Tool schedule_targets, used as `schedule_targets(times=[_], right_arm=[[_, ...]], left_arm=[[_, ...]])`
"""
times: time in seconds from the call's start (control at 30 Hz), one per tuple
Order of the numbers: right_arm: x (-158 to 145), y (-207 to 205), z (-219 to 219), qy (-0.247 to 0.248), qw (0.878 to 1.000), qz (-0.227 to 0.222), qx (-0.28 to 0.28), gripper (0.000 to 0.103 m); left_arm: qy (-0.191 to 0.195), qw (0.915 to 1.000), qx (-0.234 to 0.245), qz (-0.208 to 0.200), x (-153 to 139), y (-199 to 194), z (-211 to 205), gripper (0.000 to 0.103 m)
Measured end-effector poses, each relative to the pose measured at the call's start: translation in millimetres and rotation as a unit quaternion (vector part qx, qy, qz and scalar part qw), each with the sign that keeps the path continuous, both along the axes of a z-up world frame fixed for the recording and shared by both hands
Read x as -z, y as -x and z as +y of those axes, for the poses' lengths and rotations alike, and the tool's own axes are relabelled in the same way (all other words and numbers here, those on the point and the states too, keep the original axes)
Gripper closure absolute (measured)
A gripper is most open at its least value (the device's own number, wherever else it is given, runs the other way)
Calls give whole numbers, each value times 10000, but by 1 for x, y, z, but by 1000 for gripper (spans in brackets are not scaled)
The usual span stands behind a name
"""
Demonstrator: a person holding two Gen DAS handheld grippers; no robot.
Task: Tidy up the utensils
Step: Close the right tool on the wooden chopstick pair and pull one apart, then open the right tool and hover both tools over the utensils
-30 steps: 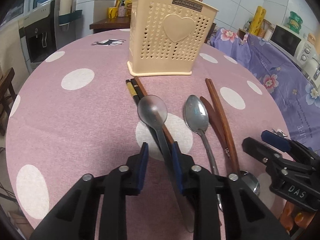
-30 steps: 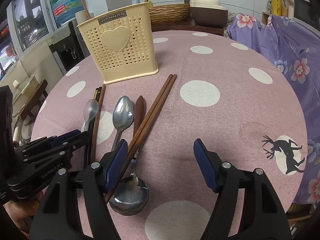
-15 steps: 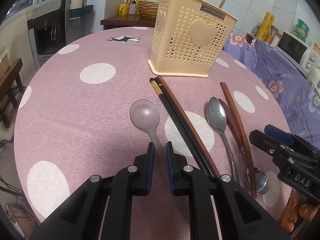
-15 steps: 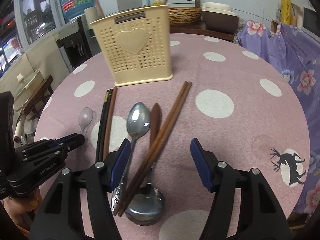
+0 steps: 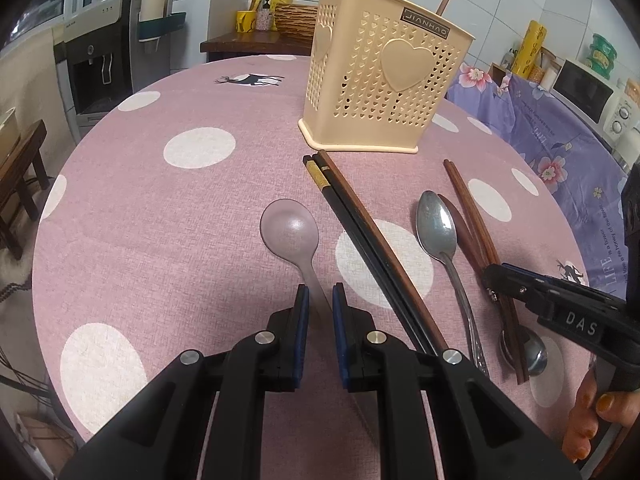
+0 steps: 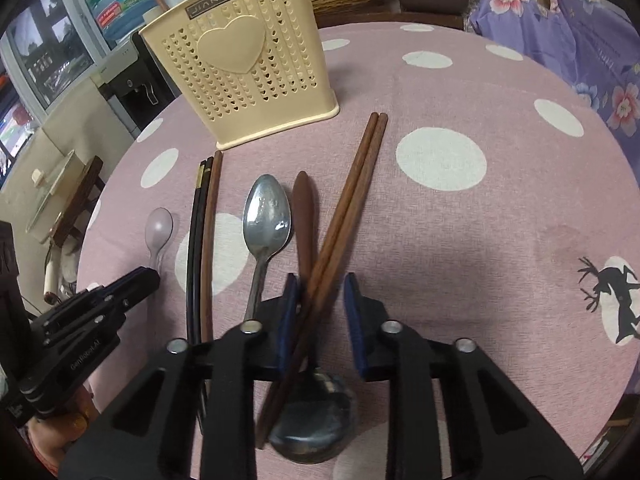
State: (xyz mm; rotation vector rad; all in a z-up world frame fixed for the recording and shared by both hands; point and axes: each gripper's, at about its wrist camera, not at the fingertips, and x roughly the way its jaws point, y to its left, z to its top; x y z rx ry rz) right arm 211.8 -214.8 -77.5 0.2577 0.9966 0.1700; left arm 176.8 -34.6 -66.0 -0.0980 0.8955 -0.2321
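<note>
A cream perforated utensil holder (image 5: 384,84) (image 6: 244,80) stands on the pink dotted table (image 5: 160,216). My left gripper (image 5: 319,300) is shut on the handle of a clear plastic spoon (image 5: 290,232) lying on the cloth. To its right lie black chopsticks (image 5: 360,232) with one brown stick, a steel spoon (image 5: 436,224) and brown chopsticks (image 5: 472,224). My right gripper (image 6: 320,312) is open, its jaws on either side of the brown chopsticks (image 6: 348,208) and a wooden-handled ladle (image 6: 316,420).
The table (image 6: 520,200) drops off at its round edge on all sides. A water dispenser (image 5: 100,52) stands at the left, a purple flowered cover (image 5: 560,140) and a microwave (image 5: 588,88) at the right. Two sticks stand in the holder.
My left gripper closed on the clear spoon and pulled it left, off the black chopsticks. My right gripper moved forward and narrowed around the brown chopsticks and ladle handle.
</note>
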Motion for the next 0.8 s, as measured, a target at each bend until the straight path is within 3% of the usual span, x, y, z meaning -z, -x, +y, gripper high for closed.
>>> schedule_targets(times=[0.23, 0.27, 0.57, 0.63, 0.7, 0.77, 0.8], right_arm=[[-9, -1, -11, -421, 9991, 31, 97, 90], [-13, 0, -15, -428, 9990, 5, 112, 96], [-19, -1, -48, 132, 9991, -163, 359, 95], [-21, -1, -48, 4, 9992, -330, 228, 88], [-23, -3, -45, 50, 9986, -506, 149, 55], [-24, -5, -43, 273, 9975, -631, 153, 49], [-24, -7, -40, 400, 9970, -653, 139, 49]], left_arm=[[-36, 10000, 24, 7, 0, -1, -2, 90], [-32, 10000, 27, 10, 0, -1, -2, 90], [1, 10000, 27, 22, 0, -2, 0, 89], [21, 10000, 16, 39, 0, -2, 0, 89], [71, 9999, 25, 79, -1, -3, 1, 86], [125, 9999, 26, 111, -2, -4, 2, 79], [95, 9999, -5, 101, -2, -4, 2, 67]])
